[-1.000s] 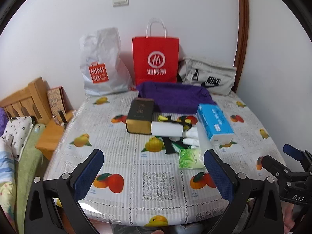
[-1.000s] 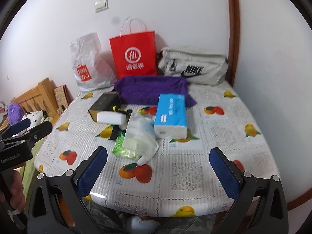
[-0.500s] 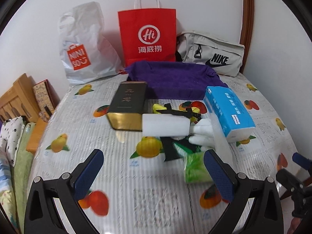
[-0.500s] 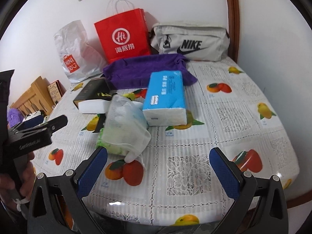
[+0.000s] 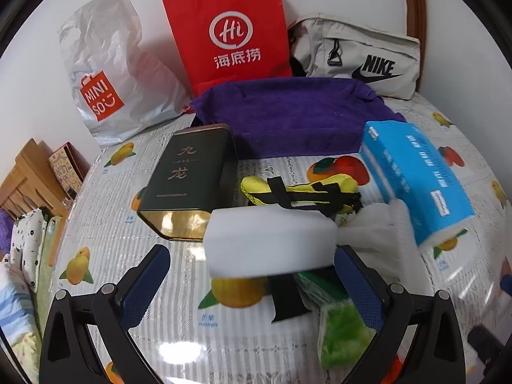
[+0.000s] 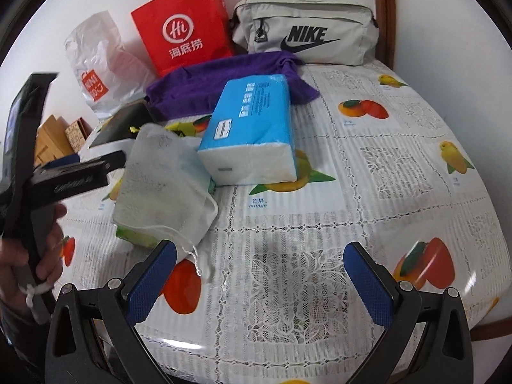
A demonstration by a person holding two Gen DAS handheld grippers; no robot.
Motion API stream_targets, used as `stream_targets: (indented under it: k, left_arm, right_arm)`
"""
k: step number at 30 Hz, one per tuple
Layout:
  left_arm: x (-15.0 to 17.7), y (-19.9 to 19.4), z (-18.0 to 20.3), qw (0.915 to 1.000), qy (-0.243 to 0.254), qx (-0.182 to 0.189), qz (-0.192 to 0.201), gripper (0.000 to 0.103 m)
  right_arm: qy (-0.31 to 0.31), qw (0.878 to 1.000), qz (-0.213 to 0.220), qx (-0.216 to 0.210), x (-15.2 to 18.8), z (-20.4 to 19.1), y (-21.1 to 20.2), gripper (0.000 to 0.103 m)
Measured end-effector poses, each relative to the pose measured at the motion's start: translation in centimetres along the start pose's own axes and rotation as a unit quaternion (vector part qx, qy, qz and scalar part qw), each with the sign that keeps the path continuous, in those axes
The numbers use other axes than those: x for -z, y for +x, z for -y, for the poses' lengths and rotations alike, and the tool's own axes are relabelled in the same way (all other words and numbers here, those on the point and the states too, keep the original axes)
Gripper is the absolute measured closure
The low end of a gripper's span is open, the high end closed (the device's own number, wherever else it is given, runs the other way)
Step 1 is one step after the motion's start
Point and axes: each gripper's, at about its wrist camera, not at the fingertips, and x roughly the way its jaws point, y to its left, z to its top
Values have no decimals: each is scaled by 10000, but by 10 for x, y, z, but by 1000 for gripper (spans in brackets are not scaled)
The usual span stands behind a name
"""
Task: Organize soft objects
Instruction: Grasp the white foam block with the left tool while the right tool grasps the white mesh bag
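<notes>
A white sponge block (image 5: 270, 243) lies on the fruit-print tablecloth (image 5: 105, 240), just beyond my open left gripper (image 5: 252, 283), partly between its fingertips. Behind it lie a yellow pouch with black straps (image 5: 300, 192), a blue tissue pack (image 5: 416, 176) and a purple towel (image 5: 288, 112). A white mesh bag (image 6: 163, 185) covers a green packet (image 6: 134, 236). My right gripper (image 6: 259, 283) is open and empty above bare cloth, right of the mesh bag. The tissue pack (image 6: 252, 131) and the towel (image 6: 217, 80) lie beyond it.
A dark green tin (image 5: 188, 179) lies left of the sponge. A red paper bag (image 5: 230, 32), a white Miniso bag (image 5: 105, 70) and a grey Nike bag (image 5: 358, 54) stand along the wall. A wooden chair and bedding (image 5: 25, 224) are off the table's left edge.
Both grippers have moved forward over the table. The left one has closed in on the white sponge; the right one has come nearer the mesh bag and tissue pack. Both stay open.
</notes>
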Motion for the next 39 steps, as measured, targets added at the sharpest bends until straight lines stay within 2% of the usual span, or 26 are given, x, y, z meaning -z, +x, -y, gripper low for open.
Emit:
stream_targets:
  k: [4,7,15,24,32,35,37,38,39]
  left_arm:
    - [-4,11,0,9995,-152,262,-91,1]
    - [-4,15,-1,9988,-226,428,-92,18]
    - [1,6,-12,9967,-325,746,-46,22]
    - [20,-25,-39,9970,-293,701,144,22]
    - [34,-36,-70,9972,-512,505,188,22]
    - [37,-36,-77,9970,-577,496,168,22]
    - [38,-36,-80,9968,-604,497,170,22]
    - [39,-35,-81,9967,-621,499,170,22]
    - [39,-35,-82,9965,-640,511,171,22]
  right_arm:
    - [-33,9998,-32,-215,-1,-3,7,0]
    - [-73,9994,-55,-340,-4,-7,13,0]
    - [-307,9982,-102,-503,-12,-28,23,0]
    - [-570,9947,-49,-858,-17,-54,27,0]
    - [-673,9923,-24,-1039,-27,-74,47,0]
    - [-692,9924,-31,-1015,-32,-79,60,10]
    - [-697,9914,-12,-1110,-34,-79,63,32]
    - [-704,9913,-20,-1110,-35,-79,64,37]
    - [-723,9916,-15,-1076,-35,-78,64,48]
